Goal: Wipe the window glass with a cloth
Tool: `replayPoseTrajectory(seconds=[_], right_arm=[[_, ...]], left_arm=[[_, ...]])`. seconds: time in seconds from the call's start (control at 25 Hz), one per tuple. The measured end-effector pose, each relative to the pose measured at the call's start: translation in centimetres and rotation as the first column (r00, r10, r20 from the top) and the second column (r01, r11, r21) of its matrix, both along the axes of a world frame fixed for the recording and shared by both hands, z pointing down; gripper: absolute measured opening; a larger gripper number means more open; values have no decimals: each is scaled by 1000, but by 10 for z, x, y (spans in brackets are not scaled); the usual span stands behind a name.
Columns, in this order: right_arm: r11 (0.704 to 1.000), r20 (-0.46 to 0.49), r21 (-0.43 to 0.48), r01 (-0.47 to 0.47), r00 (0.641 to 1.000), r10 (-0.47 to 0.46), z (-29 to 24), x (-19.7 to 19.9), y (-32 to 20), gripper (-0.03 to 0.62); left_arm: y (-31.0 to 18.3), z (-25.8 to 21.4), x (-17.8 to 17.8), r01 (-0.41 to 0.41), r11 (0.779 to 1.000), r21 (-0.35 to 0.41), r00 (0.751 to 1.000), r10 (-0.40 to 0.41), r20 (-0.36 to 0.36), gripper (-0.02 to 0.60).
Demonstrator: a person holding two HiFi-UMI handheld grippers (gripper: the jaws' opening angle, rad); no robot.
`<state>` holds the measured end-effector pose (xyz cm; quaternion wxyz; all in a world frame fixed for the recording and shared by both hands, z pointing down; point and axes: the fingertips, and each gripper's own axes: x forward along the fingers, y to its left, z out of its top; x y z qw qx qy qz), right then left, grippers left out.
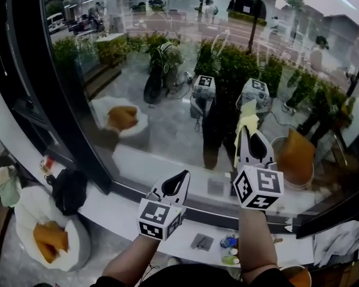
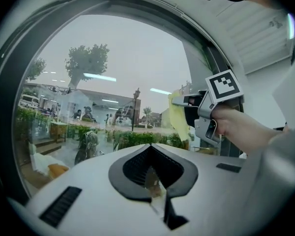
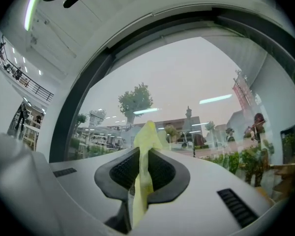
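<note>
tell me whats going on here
A person stands at the window glass with a tool in each hand. The right tool is shut on a yellow cloth, raised against or close to the glass. The left tool is shut on nothing and sits lower, above the white sill.

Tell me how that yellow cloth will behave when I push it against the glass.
Probably floppy: the yellow cloth hangs limp from the right gripper, whose jaws pinch it. Likely light and thin, so it may bunch rather than spread flat.
</note>
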<state>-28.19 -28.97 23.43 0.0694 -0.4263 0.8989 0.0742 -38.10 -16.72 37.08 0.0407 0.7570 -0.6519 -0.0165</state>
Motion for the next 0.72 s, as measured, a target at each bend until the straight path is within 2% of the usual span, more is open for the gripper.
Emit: replayPoseTrajectory(seconds=[0.24,0.44,0.72], right_arm=[[998,-9,6,68,998,-68,7,-43,9,55],[986,-20,-48,160,987,-161,25,-95,21,55],[983,-31,-52,175,984,-177,34,-115,24,55]], left_arm=[[8,8,-18,48,999,1,999,-48,20,8],[19,12,-43,78,997,-9,997,-78,17,8],[29,10,-58,108,994,-11,994,-107,27,8]])
